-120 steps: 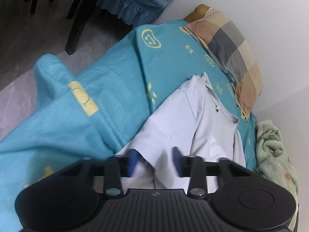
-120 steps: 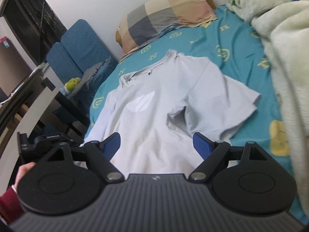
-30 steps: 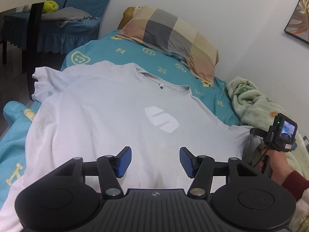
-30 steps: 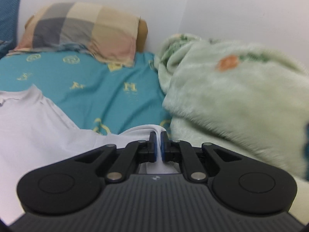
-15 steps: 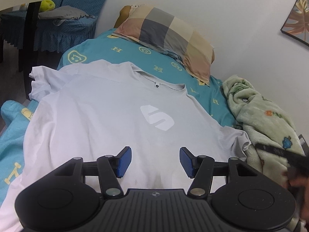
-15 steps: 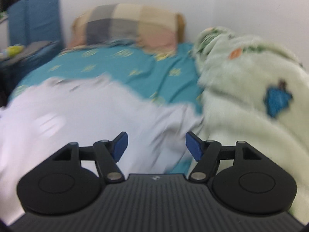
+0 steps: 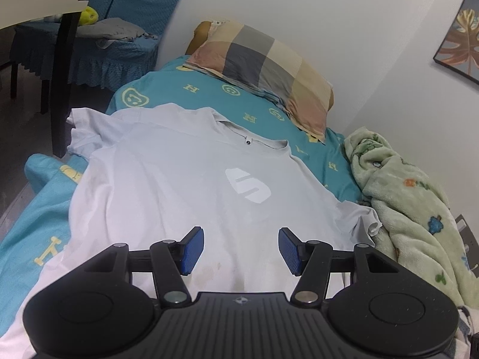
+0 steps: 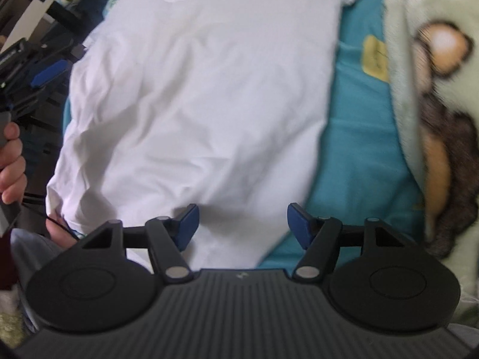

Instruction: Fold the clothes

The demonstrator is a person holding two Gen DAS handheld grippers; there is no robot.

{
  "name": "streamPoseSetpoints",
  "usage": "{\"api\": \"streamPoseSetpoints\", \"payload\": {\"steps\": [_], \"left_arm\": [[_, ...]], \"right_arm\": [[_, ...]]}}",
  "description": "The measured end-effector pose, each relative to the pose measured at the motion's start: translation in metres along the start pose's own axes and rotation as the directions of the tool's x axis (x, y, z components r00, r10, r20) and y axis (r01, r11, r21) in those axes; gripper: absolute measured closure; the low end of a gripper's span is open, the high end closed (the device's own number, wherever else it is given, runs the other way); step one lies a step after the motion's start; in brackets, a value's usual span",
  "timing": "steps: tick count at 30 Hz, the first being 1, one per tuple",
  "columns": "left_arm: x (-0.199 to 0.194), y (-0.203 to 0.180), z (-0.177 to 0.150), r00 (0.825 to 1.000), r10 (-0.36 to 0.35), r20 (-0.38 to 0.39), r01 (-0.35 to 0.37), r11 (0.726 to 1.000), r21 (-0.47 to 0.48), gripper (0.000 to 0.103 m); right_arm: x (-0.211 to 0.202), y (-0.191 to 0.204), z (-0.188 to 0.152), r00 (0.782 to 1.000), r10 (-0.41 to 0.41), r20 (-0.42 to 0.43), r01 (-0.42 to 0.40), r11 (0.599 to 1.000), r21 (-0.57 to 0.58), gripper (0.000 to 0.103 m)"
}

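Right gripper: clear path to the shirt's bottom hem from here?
Probably yes. The right gripper is open, with the white T-shirt hem directly between its fingers. Nothing lies on it there; the green blanket sits off to the side.

View along the right tongs (image 8: 242, 224), whose blue-padded jaws stand wide apart with nothing between them, above the lower hem of a white T-shirt (image 8: 203, 95) spread flat on a teal bedsheet (image 8: 359, 155). A pale green patterned blanket (image 8: 434, 89), blurred, borders the sheet at right. At the left edge, a hand (image 8: 12, 164) grips the other, left tongs (image 8: 45, 74), blue pad visible.
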State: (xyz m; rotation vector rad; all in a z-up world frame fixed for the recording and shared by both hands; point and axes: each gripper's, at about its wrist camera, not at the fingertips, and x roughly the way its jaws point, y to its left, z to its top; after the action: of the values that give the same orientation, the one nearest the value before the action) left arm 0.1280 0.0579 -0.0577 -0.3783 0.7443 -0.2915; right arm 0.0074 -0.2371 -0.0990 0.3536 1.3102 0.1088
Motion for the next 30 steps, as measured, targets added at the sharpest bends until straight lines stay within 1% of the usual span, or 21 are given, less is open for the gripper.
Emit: {"api": "streamPoseSetpoints", "payload": {"steps": [2, 3, 4, 5, 6, 7, 12, 14, 16, 19, 22, 24, 25, 27, 30], "left_arm": [[-0.002, 0.004, 0.001, 1.000, 0.004, 0.001, -0.004, 1.000, -0.015, 0.045], [-0.003, 0.006, 0.001, 1.000, 0.007, 0.002, -0.007, 1.000, -0.020, 0.045], [-0.004, 0.007, 0.001, 1.000, 0.011, 0.003, -0.011, 1.000, -0.024, 0.045], [-0.005, 0.009, 0.001, 1.000, 0.015, 0.004, -0.014, 1.000, -0.027, 0.045], [-0.006, 0.010, 0.002, 1.000, 0.015, 0.005, -0.015, 0.999, -0.033, 0.045], [-0.007, 0.012, 0.002, 1.000, 0.015, 0.005, -0.015, 0.999, -0.040, 0.045], [-0.012, 0.017, 0.006, 1.000, -0.005, 0.016, 0.006, 0.997, -0.072, 0.045], [-0.012, 0.018, 0.009, 1.000, -0.008, 0.017, 0.009, 0.997, -0.080, 0.045], [-0.011, 0.019, 0.010, 1.000, -0.011, 0.014, 0.013, 0.996, -0.091, 0.045], [-0.010, 0.021, 0.011, 1.000, -0.014, 0.003, 0.014, 0.995, -0.102, 0.045], [-0.007, 0.021, 0.009, 1.000, -0.001, -0.016, 0.000, 0.996, -0.091, 0.045], [-0.005, 0.020, 0.008, 0.999, 0.008, -0.031, -0.011, 0.997, -0.078, 0.045], [-0.005, 0.020, 0.007, 0.999, 0.012, -0.035, -0.015, 0.997, -0.075, 0.045], [-0.005, 0.021, 0.006, 0.999, 0.019, -0.038, -0.022, 0.997, -0.071, 0.045], [-0.005, 0.021, 0.007, 0.999, 0.028, -0.040, -0.031, 0.997, -0.069, 0.044]], "right_arm": [[0.008, 0.007, 0.001, 1.000, -0.010, -0.020, 0.009, 1.000, -0.007, 0.047], [0.013, 0.008, 0.001, 0.999, -0.026, -0.034, 0.025, 1.000, -0.017, 0.062], [0.018, 0.009, 0.000, 0.998, -0.048, -0.046, 0.046, 0.998, -0.031, 0.082], [0.021, 0.011, -0.001, 0.996, -0.068, -0.054, 0.065, 0.997, -0.043, 0.091], [0.021, 0.013, -0.002, 0.995, -0.082, -0.056, 0.079, 0.995, -0.057, 0.096], [0.017, 0.015, -0.002, 0.994, -0.093, -0.052, 0.089, 0.993, -0.076, 0.098], [-0.032, 0.020, 0.000, 0.989, -0.145, -0.017, 0.140, 0.976, -0.166, 0.099], [-0.050, 0.010, 0.000, 0.983, -0.181, -0.012, 0.177, 0.969, -0.174, 0.099], [-0.060, -0.007, 0.001, 0.977, -0.210, -0.025, 0.203, 0.966, -0.160, 0.099], [-0.052, -0.031, 0.001, 0.968, -0.241, -0.077, 0.228, 0.963, -0.144, 0.099], [-0.030, -0.038, -0.005, 0.949, -0.289, -0.124, 0.266, 0.948, -0.175, 0.099], [-0.024, -0.041, -0.004, 0.950, -0.282, -0.131, 0.260, 0.952, -0.163, 0.099], [-0.027, -0.041, -0.003, 0.956, -0.268, -0.119, 0.249, 0.956, -0.154, 0.097], [-0.040, -0.039, 0.002, 0.971, -0.231, -0.067, 0.220, 0.966, -0.137, 0.096], [-0.066, -0.030, 0.008, 0.982, -0.186, 0.042, 0.189, 0.976, -0.112, 0.095]]}}
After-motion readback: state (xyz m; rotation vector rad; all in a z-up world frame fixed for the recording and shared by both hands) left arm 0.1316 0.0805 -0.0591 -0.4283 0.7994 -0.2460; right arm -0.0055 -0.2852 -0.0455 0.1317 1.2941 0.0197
